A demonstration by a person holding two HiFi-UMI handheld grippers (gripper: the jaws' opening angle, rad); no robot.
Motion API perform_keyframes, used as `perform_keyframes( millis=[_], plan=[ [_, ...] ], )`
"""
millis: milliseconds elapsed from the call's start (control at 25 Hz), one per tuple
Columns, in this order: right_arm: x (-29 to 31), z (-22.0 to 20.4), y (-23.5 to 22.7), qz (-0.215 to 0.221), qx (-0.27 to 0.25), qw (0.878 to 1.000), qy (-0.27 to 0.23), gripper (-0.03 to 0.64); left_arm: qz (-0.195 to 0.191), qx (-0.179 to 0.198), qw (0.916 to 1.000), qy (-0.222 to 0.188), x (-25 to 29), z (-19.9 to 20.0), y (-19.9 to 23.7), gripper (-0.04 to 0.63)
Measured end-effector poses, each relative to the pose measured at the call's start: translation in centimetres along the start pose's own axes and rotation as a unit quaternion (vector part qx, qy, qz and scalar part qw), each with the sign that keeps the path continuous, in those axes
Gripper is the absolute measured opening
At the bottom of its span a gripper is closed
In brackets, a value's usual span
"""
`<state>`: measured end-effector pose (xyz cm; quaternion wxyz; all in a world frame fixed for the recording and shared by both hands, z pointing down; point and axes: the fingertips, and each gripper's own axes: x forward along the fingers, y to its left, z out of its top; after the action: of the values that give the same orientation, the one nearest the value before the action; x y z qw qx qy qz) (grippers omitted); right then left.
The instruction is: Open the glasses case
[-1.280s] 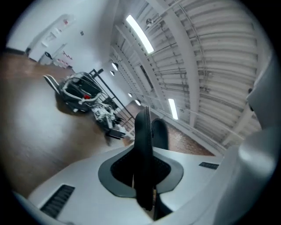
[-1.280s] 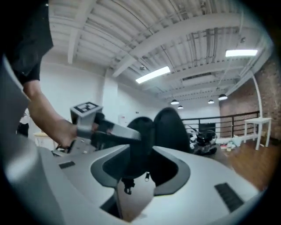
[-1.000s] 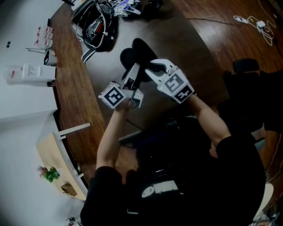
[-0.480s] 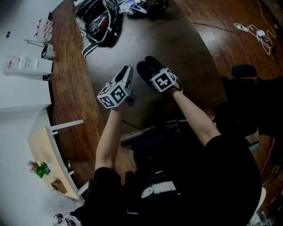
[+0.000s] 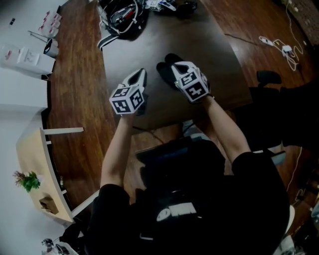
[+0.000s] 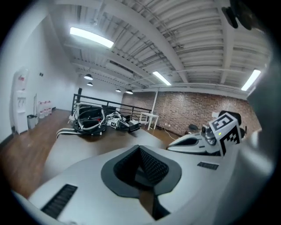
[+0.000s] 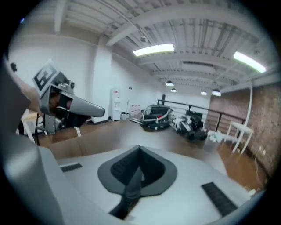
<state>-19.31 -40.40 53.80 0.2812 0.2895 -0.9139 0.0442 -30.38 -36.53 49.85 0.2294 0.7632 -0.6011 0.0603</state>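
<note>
The black glasses case [image 5: 166,68] lies on the grey table [image 5: 219,74], showing two dark lobes; my right gripper covers its near part. My right gripper [image 5: 175,67] sits over the case with its jaws shut, and only a thin dark slit shows between them in the right gripper view [image 7: 140,151]. My left gripper [image 5: 141,74] is apart from the case, to its left. Its jaws have just closed with nothing between them [image 6: 139,149]. From the left gripper view the right gripper [image 6: 219,132] shows at the right. The case itself is hidden in both gripper views.
A black bag with straps [image 5: 122,17] and more gear [image 5: 172,5] lie at the table's far end, also seen as the bag [image 6: 89,118] and the bag [image 7: 156,116]. White units [image 5: 25,60] stand left. A cable [image 5: 279,45] lies on the wood floor.
The left gripper has come off the case and moved left. The case, first held up between both grippers, now lies lower on the table under the right gripper.
</note>
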Motion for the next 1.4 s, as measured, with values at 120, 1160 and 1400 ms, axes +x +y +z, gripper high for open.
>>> perform_keyframes(
  millis=[120,1160,1400],
  plan=[
    [-3.9,2.0,3.9,-0.032,-0.137,0.99,-0.01,0.014,-0.021,0.099,0.9947,0.015,-3.1,-0.1,-3.0,0.002],
    [-30.6,-10.4,29.5,-0.049,-0.304,0.951,0.017,0.014,-0.092,0.387,0.9131,0.09,-28.6,-18.9,-26.4,0.002],
    [-38.4,-15.7,33.3,-0.049,-0.309,0.95,0.016,0.014,-0.086,0.4,0.9072,0.098,-34.6,-24.1,-32.9,0.002]
  ],
)
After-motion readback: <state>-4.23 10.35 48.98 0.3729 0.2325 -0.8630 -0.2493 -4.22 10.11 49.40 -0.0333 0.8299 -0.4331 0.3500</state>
